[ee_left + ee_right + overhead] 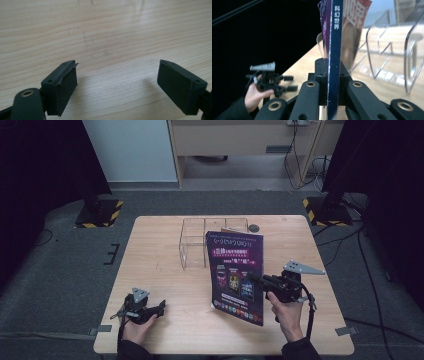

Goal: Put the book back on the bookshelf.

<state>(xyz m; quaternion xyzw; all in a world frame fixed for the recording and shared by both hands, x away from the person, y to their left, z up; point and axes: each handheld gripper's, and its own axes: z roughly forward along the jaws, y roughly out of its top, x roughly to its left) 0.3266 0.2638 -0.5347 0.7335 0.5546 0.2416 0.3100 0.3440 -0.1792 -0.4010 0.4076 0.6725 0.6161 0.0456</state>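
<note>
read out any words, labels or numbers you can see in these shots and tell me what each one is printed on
"科幻世界": white characters running down the blue spine of the magazine, which the right tongs clamp by that spine.
Front cover of the magazine, high view: several lines of print and a yellow heading, too small and blurred to read.
Red cover behind the spine, right gripper view: large pale characters, cut off, unreadable.

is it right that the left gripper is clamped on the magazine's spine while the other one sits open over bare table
No, the sides are swapped. The right gripper view shows the right gripper clamped on the magazine's spine; the left gripper sits open over bare table.
</note>
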